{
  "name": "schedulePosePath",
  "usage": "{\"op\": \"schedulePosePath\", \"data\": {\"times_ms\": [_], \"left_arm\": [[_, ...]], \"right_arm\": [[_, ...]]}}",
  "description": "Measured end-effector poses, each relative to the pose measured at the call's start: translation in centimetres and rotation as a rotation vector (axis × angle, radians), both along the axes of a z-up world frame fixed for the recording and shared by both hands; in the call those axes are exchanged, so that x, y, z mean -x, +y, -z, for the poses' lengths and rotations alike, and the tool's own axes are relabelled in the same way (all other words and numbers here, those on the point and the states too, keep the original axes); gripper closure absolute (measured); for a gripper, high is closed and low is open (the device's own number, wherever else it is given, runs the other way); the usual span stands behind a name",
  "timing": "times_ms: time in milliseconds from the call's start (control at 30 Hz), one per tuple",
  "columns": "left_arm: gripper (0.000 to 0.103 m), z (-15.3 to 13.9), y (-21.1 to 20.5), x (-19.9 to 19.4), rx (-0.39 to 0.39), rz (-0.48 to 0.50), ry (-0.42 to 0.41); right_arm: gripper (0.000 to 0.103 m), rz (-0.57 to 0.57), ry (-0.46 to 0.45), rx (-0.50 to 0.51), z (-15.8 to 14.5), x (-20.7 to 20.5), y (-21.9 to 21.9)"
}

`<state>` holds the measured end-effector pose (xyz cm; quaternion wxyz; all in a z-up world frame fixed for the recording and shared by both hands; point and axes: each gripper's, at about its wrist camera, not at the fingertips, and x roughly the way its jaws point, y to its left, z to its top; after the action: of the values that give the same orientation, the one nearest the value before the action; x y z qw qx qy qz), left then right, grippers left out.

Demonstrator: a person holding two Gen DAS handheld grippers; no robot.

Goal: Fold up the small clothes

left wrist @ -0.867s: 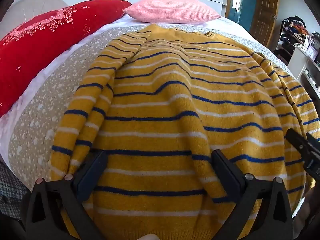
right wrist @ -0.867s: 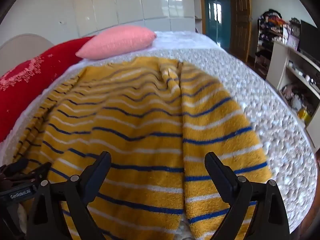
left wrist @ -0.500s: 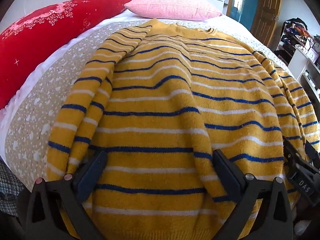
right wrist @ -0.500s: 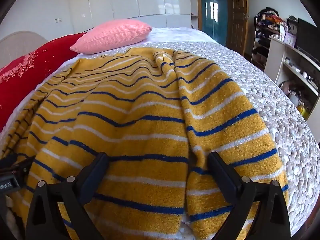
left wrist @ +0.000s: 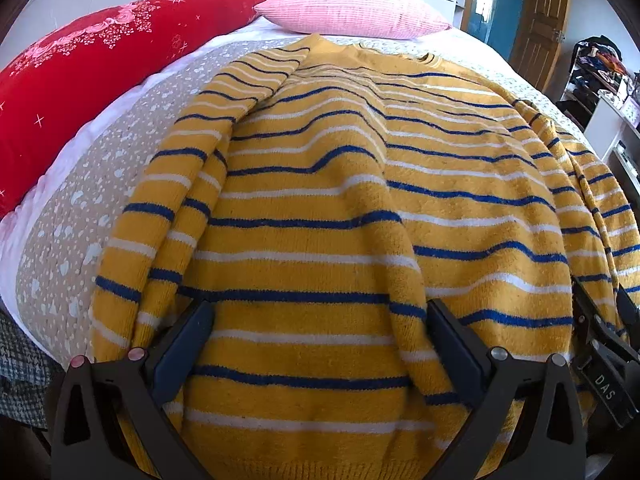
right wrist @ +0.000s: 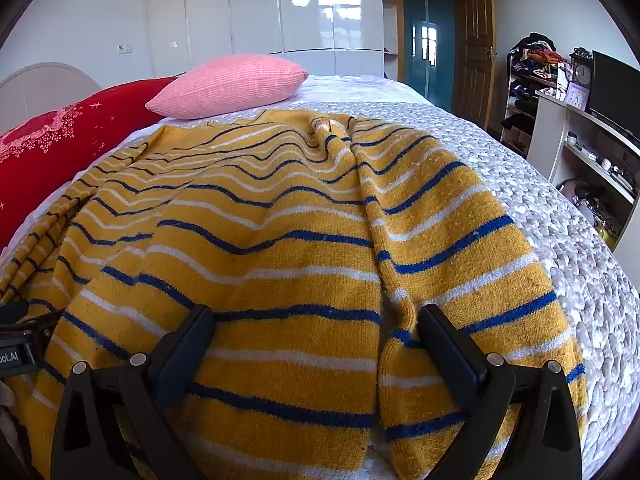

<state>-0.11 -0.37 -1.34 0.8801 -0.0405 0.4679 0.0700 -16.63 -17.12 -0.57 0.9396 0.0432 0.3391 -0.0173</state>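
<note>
A yellow sweater [left wrist: 320, 208] with blue and white stripes is lying spread on a bed [left wrist: 64, 240], hem toward both cameras, collar away. The left gripper [left wrist: 318, 344] is hovering over the hem with its jaws standing fully apart, gripping nothing; sweater fabric is lying between and beyond them. Left of its jaws a sleeve [left wrist: 160, 216] is lying folded along the body. Far ahead, a red pillow [left wrist: 80, 80] and a pink pillow [left wrist: 352, 8] are resting at the head of the bed. The right gripper [right wrist: 316, 344] is also hanging wide open and empty over the hem, a fabric ridge running just inside its right jaw. Right of it, the quilt [right wrist: 560, 240] is showing bare. Beyond are white wardrobes [right wrist: 280, 12], a door [right wrist: 476, 44] and cluttered shelves [right wrist: 532, 80].
</note>
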Motion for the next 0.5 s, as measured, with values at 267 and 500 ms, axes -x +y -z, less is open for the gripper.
{"op": "schedulePosePath", "data": {"times_ms": [267, 500], "left_arm": [[0.0, 0.0, 0.3, 0.6, -0.005, 0.01, -0.028], [0.002, -0.9, 0.5, 1.7, 0.008, 0.038, -0.058]], "right_arm": [[0.0, 0.008, 0.028, 0.039, -0.1, -1.7, 1.0], [0.0, 0.009, 0.014, 0.048, 0.1, -1.8, 0.4]]}}
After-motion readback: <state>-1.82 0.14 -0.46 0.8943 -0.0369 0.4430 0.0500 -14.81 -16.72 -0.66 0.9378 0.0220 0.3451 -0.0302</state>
